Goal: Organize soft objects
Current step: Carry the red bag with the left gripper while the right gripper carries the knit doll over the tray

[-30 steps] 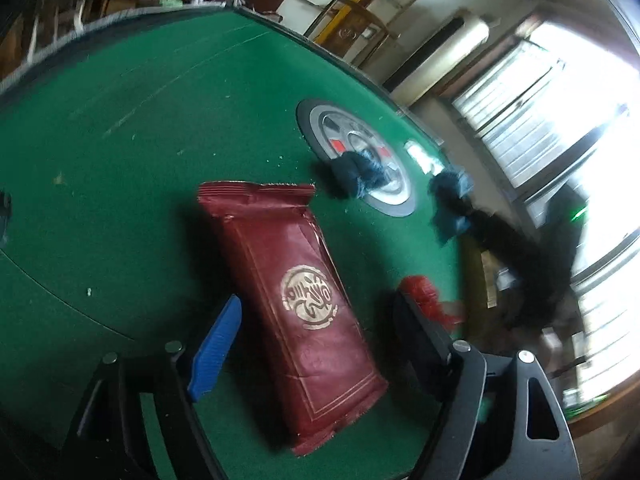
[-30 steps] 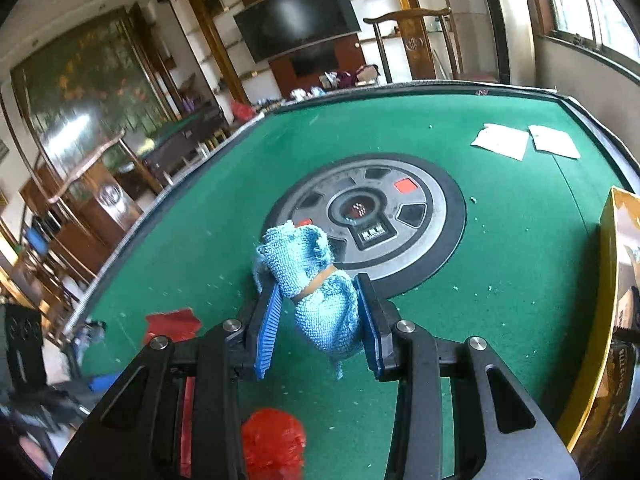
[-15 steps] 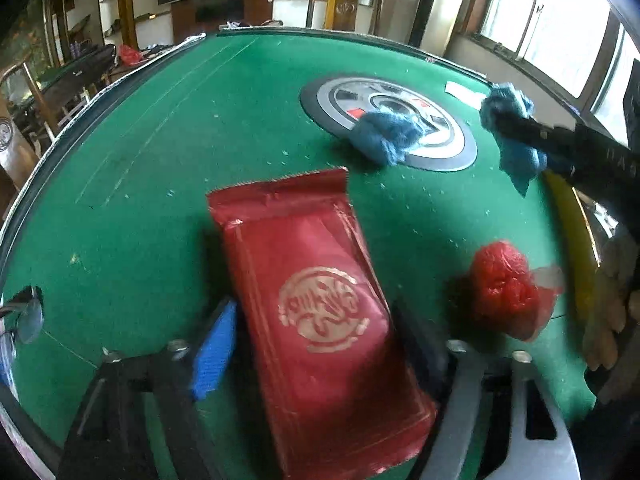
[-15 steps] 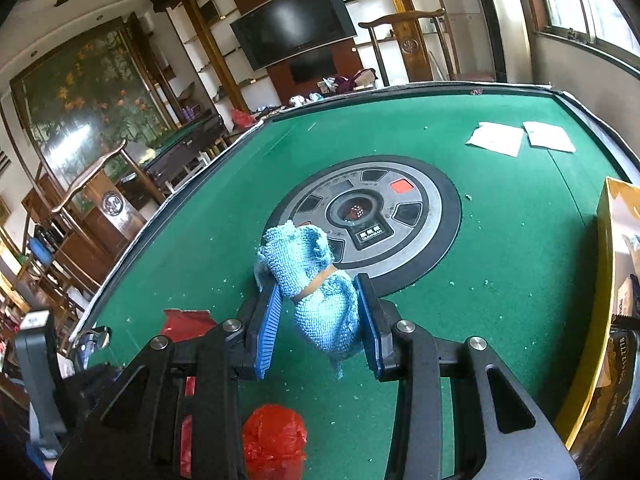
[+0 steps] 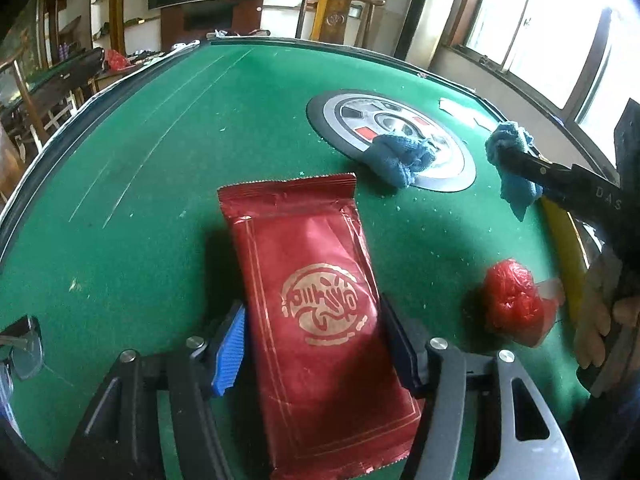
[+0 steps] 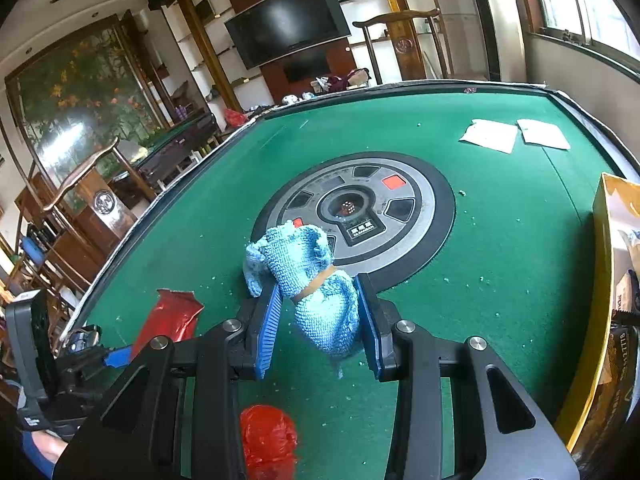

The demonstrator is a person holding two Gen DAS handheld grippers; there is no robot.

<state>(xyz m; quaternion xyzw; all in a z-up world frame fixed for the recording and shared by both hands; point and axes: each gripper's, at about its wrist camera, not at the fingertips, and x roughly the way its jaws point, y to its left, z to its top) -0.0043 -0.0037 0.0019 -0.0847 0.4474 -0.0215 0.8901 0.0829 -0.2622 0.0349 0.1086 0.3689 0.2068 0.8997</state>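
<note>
Left wrist view: my left gripper (image 5: 312, 344) straddles the red foil pouch (image 5: 316, 300), which lies flat on the green table (image 5: 140, 200). The jaws are closing; the blue pad (image 5: 230, 350) sits against the pouch's left edge and the dark pad at its right edge, but I cannot tell whether they press yet. Beyond the pouch, a bundled blue cloth (image 5: 400, 154) rests on the rim of the round centre panel (image 5: 400, 128). A crumpled red plastic ball (image 5: 510, 300) lies to the right, apart from the pouch. At far right my right gripper shows, carrying a second blue cloth bundle (image 5: 514, 164).

Right wrist view: my right gripper (image 6: 320, 330) is clamped on the banded blue cloth bundle (image 6: 316, 280), held above the felt in front of the centre panel (image 6: 360, 208). The red plastic ball (image 6: 268, 440) sits below the jaws. A yellow-rimmed box (image 6: 604, 280) stands at the right edge; two white paper sheets (image 6: 490, 136) lie at the far side.

Risks, as I judge them: the foil is slick and flat, so an edge-on pinch may buckle it or let it slide out on lifting. The bundle is gripped low and may sag free if I swing it quickly.
</note>
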